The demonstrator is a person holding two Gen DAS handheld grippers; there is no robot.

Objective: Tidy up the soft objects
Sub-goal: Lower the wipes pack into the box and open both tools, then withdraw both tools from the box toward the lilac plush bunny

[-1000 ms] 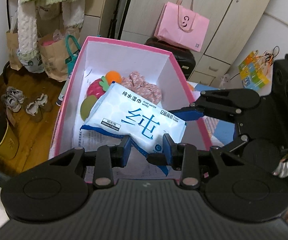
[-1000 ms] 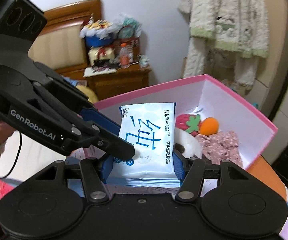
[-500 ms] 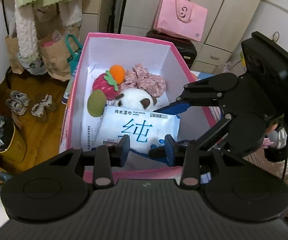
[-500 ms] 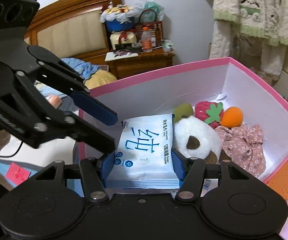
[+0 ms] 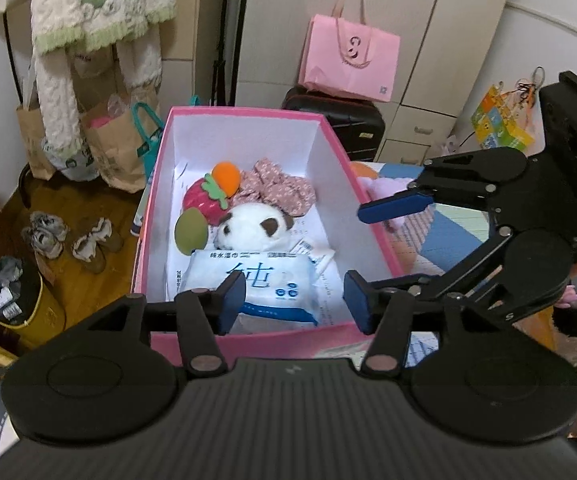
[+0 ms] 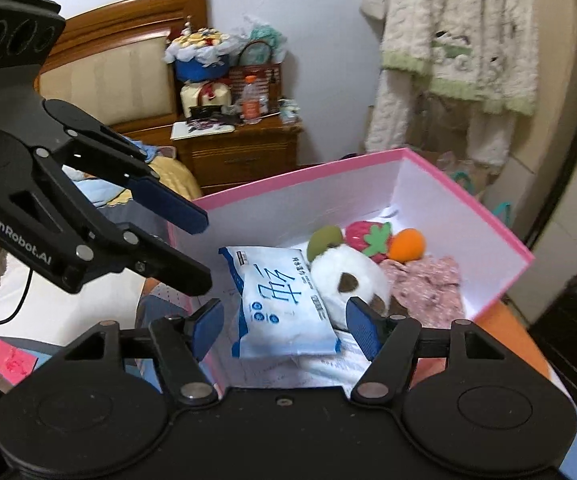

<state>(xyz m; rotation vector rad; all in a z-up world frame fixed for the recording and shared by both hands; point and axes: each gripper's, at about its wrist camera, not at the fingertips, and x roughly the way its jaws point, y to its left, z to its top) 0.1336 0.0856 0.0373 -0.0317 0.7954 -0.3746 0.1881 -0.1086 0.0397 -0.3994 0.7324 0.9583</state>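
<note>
A white and blue pack of wet wipes (image 5: 260,284) lies in the near end of the pink box (image 5: 272,342), free of both grippers; it also shows in the right wrist view (image 6: 284,308). Behind it in the box are a panda plush (image 5: 254,228), a strawberry plush (image 5: 202,200), an orange ball (image 5: 226,174), a green plush (image 5: 190,232) and a floral cloth (image 5: 278,192). My left gripper (image 5: 294,304) is open above the box's near edge. My right gripper (image 6: 284,328) is open around the pack without touching it; it also shows at the right in the left wrist view (image 5: 384,248).
The pink box (image 6: 500,240) stands on a bed with a patterned cover (image 5: 440,232). A black suitcase (image 5: 336,120) with a pink bag (image 5: 350,60), paper bags (image 5: 116,148), shoes (image 5: 72,236) and a yellow bin (image 5: 24,300) are beyond it. A wooden nightstand (image 6: 244,152) stands by the headboard.
Both grippers have opened and let go of the wipes pack, which now lies in the box. Both grippers have pulled back and up from it.
</note>
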